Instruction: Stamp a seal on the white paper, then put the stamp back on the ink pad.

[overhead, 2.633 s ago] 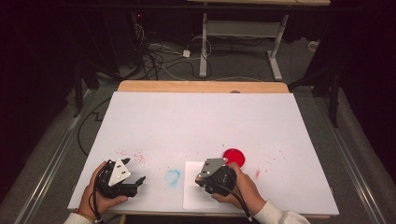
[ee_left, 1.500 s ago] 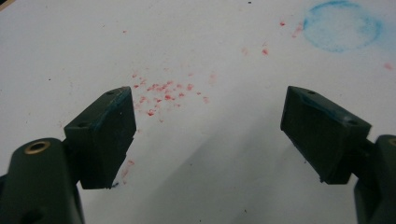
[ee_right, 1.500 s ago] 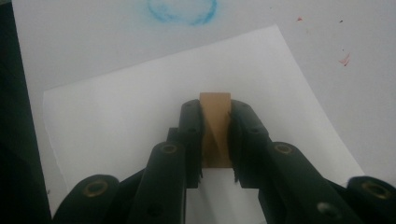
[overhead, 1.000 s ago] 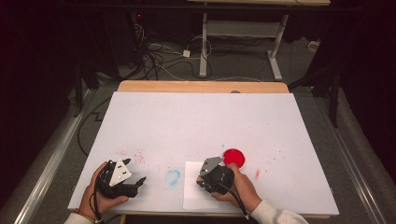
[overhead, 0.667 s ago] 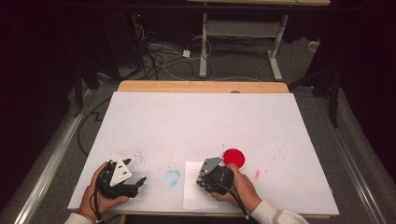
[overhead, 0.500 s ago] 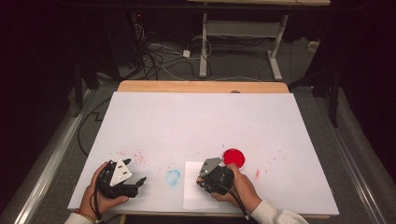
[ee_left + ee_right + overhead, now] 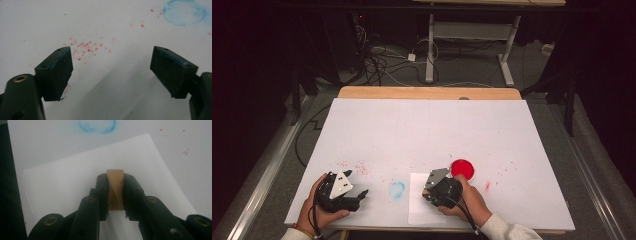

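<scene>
My right gripper (image 7: 115, 182) is shut on a small tan wooden block (image 7: 115, 188), held just above a white sheet of paper (image 7: 62, 182). From the high view this gripper (image 7: 428, 194) sits over the paper (image 7: 417, 212) near the table's front edge, with a round red disc (image 7: 462, 169) just behind the hand. At the front left my left gripper (image 7: 360, 196) stands open. Its jaws (image 7: 112, 67) are wide apart over the bare white surface with nothing between them.
A blue ring stain (image 7: 397, 189) lies between the two grippers, also seen as a blue ring (image 7: 97, 126) ahead of the paper. Red specks (image 7: 87, 47) dot the white table cover (image 7: 427, 130). Cables and desk legs lie on the floor beyond the table.
</scene>
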A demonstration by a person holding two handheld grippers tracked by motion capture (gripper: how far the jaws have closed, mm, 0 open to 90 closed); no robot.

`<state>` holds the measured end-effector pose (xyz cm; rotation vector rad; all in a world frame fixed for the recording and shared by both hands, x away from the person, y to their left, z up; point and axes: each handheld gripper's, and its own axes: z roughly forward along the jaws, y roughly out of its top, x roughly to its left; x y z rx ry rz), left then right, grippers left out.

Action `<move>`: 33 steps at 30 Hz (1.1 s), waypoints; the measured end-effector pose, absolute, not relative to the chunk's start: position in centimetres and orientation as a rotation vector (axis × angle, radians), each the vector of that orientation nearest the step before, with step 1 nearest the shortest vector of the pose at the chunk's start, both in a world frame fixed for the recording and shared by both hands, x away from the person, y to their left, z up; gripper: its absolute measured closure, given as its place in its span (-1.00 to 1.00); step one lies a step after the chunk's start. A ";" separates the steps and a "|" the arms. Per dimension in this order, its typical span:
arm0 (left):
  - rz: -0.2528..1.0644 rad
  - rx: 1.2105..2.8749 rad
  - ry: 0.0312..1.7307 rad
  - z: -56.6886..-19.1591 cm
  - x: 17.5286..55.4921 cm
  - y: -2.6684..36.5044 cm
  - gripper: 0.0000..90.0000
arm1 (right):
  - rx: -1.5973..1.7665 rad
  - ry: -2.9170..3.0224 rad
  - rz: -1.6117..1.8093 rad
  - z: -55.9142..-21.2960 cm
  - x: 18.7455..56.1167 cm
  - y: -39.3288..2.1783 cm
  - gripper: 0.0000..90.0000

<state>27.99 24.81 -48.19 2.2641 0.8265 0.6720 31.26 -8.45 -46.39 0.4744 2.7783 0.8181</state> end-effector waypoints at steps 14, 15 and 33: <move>0.666 2.257 0.824 -48.2 28.1 25.0 -0.61 | 0.465 2.780 0.828 -46.4 31.3 -8.5 0.69; 0.653 2.254 0.838 -48.2 28.0 25.0 -0.61 | 0.468 2.781 0.830 -46.3 31.3 -8.5 0.69; 0.660 2.253 0.851 -48.2 27.7 25.2 -0.61 | 0.460 2.664 0.995 -42.0 31.1 -10.4 0.69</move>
